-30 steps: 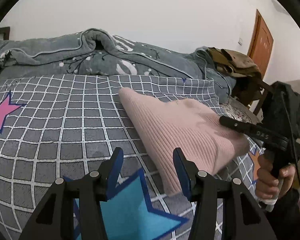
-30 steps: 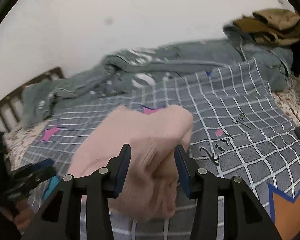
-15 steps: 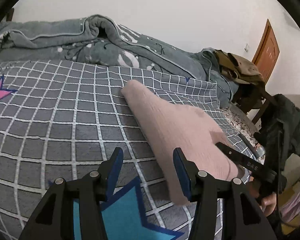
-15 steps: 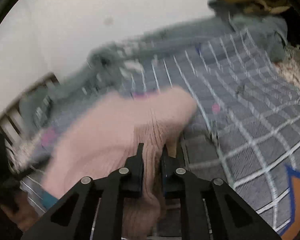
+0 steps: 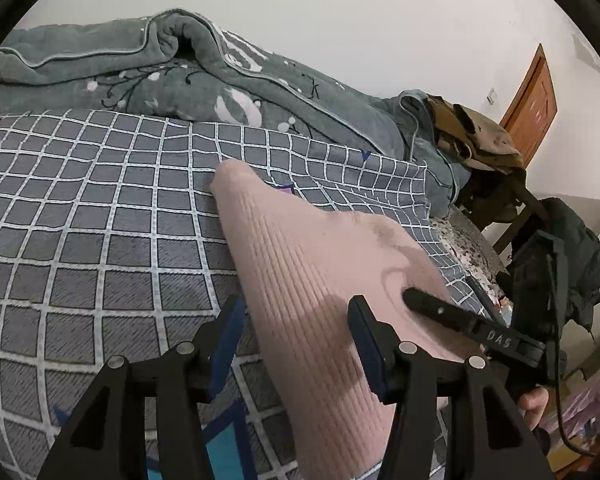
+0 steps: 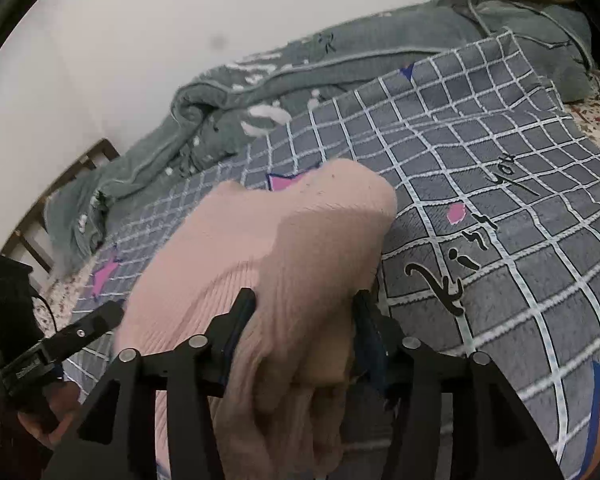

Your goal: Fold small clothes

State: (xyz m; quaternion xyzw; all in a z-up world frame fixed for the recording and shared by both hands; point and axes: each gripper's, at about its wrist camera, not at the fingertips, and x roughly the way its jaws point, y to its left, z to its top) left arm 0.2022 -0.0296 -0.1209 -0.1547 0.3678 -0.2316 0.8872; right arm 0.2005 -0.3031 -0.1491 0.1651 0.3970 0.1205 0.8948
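A pink ribbed knit garment [image 5: 320, 280] lies on the bed, spread over a grey checked blanket [image 5: 100, 208] with star prints, its narrow end pointing toward the rumpled grey-green quilt [image 5: 180, 64] heaped along the wall. The left gripper [image 5: 296, 340] hangs low over the near edge of the garment with its fingers [image 5: 366, 340] spread wide apart; the pink cloth runs between them, but neither finger is seen pressing on it, and the left-hand finger stands over the bare blanket beside the garment's edge. The right gripper [image 6: 304, 324] has its fingers [image 6: 240, 320] parted as well, and a bunched fold of the garment [image 6: 284, 264] fills the gap between them, the cloth touching both inner faces; the fabric there is blurred, so how firmly it is pinched cannot be told. In the left wrist view the right gripper [image 5: 416, 298] reaches in from the right side, its tips resting on the garment's surface. Beyond the bed's far corner a brown garment [image 5: 476, 136] is piled on a chair, with a wooden door [image 5: 532, 108] behind it.
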